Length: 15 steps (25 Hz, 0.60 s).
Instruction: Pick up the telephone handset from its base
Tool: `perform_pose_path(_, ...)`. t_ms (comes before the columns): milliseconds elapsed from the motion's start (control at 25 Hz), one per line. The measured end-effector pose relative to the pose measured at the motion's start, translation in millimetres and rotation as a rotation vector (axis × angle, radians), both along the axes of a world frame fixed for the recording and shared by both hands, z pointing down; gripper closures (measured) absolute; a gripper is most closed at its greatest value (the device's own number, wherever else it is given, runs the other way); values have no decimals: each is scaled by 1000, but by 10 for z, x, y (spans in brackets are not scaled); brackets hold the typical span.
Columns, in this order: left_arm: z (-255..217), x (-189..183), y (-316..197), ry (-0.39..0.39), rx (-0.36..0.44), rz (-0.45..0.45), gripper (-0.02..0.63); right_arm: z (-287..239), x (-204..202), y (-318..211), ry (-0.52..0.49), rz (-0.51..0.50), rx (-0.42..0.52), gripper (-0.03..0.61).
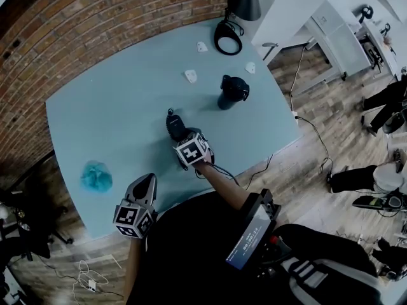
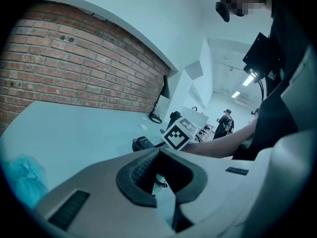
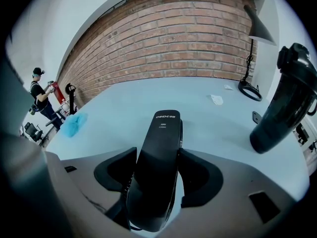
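The black telephone handset (image 3: 166, 133) lies lengthwise between the jaws of my right gripper (image 3: 157, 180), whose pads press on both its sides. Its base is hidden in the right gripper view. In the head view the telephone (image 1: 173, 124) sits near the middle of the pale blue table (image 1: 108, 107), with my right gripper (image 1: 183, 137) down on it. Whether the handset has left the base I cannot tell. My left gripper (image 1: 145, 183) hangs at the table's near edge, shut with nothing in it (image 2: 158, 175), and looks toward the phone (image 2: 142, 143).
A black bottle (image 1: 230, 92) (image 3: 285, 98) stands just beyond the phone to the right. A crumpled blue bag (image 1: 96, 175) lies at the near left. A desk lamp (image 1: 230, 35) and small white pieces (image 1: 191, 75) sit at the far side. A cable (image 1: 254, 170) trails off the near edge.
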<state>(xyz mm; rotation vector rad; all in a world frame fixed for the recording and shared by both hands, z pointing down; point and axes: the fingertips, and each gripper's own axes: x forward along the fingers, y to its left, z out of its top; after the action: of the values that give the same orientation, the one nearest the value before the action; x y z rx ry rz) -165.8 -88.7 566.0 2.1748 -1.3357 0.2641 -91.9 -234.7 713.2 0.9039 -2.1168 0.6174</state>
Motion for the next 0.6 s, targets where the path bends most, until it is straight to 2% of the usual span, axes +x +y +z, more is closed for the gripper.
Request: perform_pose_path(600,47,10,13,5,-9,5,588,-124,-17,-57,-63,24,13,322)
